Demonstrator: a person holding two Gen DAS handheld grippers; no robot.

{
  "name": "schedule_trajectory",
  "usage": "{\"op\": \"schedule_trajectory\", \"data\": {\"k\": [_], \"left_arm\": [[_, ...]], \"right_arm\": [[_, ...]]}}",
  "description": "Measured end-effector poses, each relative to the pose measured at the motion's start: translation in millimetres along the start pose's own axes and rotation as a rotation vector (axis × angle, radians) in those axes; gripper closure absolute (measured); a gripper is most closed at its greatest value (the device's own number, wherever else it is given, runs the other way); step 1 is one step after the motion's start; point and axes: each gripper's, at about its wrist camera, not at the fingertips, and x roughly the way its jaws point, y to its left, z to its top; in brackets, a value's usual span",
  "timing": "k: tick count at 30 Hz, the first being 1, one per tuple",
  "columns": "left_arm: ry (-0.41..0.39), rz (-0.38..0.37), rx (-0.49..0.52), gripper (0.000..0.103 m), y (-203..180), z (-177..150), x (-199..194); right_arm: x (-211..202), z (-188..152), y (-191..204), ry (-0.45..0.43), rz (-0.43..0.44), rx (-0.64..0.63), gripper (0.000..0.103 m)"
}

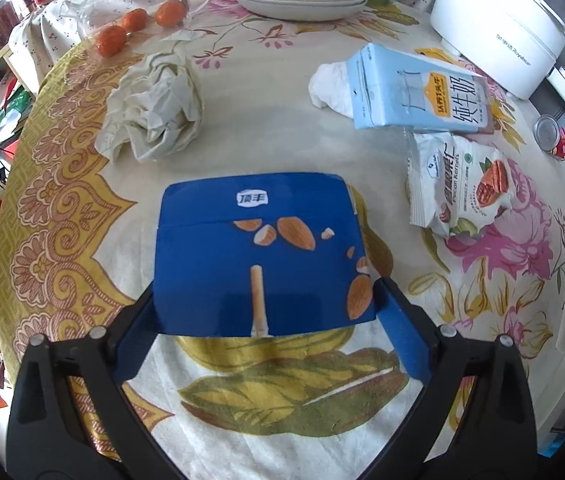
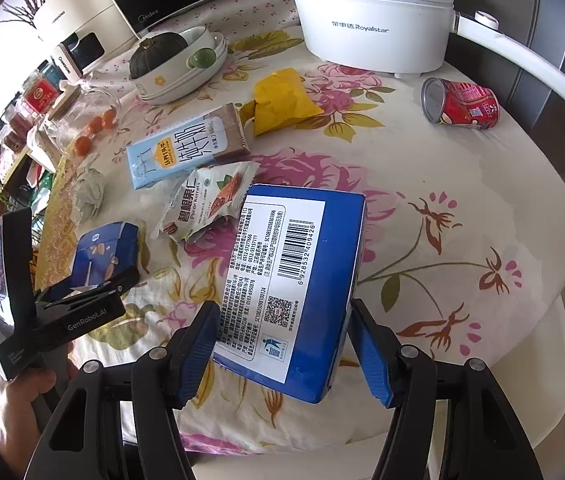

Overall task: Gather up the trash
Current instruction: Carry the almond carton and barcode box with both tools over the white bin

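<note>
Meanwhile the right claw (image 2: 284, 344) is gripping a barcode-side blue box (image 2: 298, 280) beside the pecan packet (image 2: 206, 208), while the left claw (image 1: 266, 312) is straddling, jaws wide, another blue box (image 1: 258, 256) on the counter (image 1: 266, 120).

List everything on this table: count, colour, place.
small box: 1, blue, near edge, inside left tool
barcode box: 1, blue, lifted in right tool
milk carton: 1, light blue, lying mid-table
pecan packet: 1, white, beside carton
grey tissue wad: 1, grey-white, apart from carton
white tissue wad: 1, white, against carton
yellow wrapper: 1, yellow, behind carton
electric pot: 1, white, far edge
can: 1, red, near pot
oranges: 3, orange, beyond grey wad
dishes: 1 stack, cream, holding dark squash
left tool: 1, black-blue, grip unclear
right tool: 1, black-blue, clamping barcode box
hand: 1, holding left tool
</note>
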Motion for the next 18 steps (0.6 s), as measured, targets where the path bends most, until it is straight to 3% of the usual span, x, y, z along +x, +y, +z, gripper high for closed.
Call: {"op": "schedule_trajectory", "data": {"k": [2, 9, 18], "left_arm": [[-0.005, -0.016, 0.007, 0.010, 0, 0, -3], [-0.051, -0.041, 0.033, 0.010, 3, -3, -24], [-0.117, -0.130, 0.104, 0.010, -11, -19, -66]], "right_arm": [[-1, -1, 0, 0.002, -0.002, -0.005, 0.037], [-12, -3, -9, -0.009, -0.012, -0.020, 0.037], [-36, -15, -33, -0.036, -0.025, -0.018, 0.037]]}}
